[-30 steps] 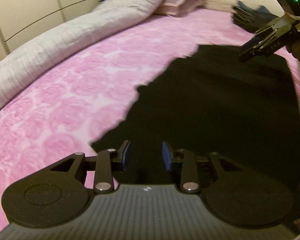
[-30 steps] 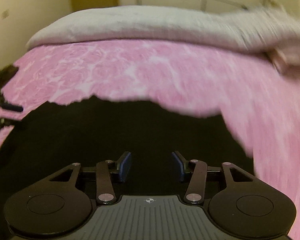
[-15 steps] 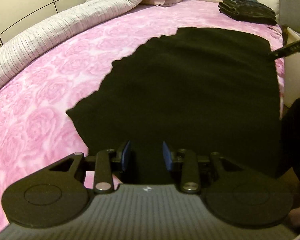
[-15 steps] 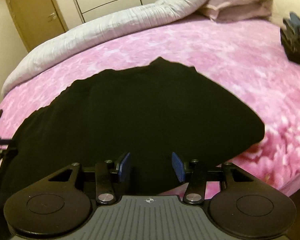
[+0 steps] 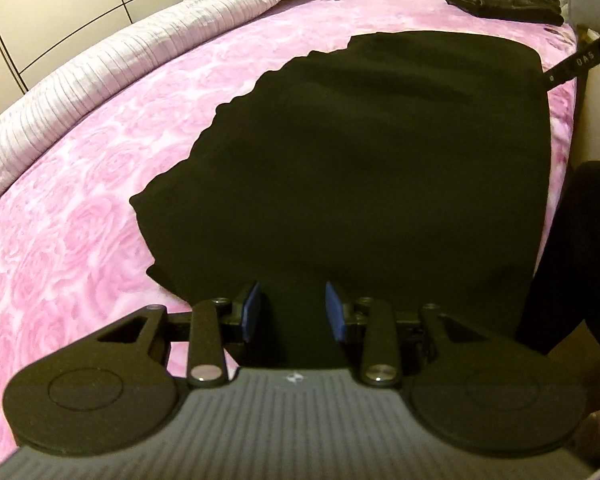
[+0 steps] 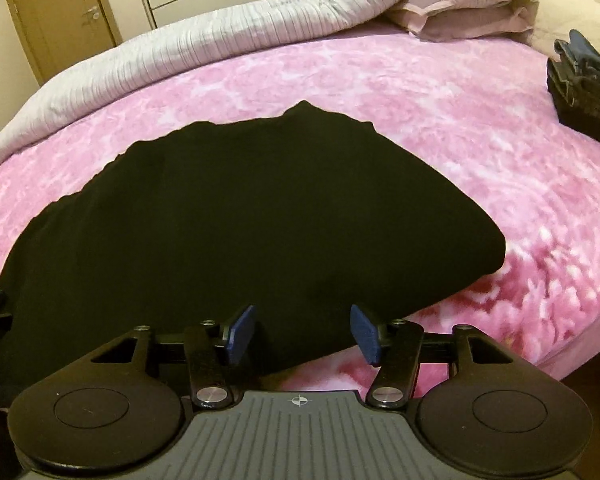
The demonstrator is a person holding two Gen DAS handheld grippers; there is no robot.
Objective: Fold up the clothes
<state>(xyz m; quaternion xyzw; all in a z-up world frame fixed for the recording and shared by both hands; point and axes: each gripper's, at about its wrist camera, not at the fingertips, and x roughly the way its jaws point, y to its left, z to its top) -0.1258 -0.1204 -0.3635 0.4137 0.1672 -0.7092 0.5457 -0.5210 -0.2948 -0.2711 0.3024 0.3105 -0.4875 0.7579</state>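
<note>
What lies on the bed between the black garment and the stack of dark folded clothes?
Nothing: between the black garment and the dark folded stack only bare pink rose-patterned bedspread shows, clearest in the right wrist view.

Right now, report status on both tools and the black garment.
Left tool open, empty; right tool just opened wider, empty. Black garment flat on pink bedspread, near edge under both. Nothing in the way.
</note>
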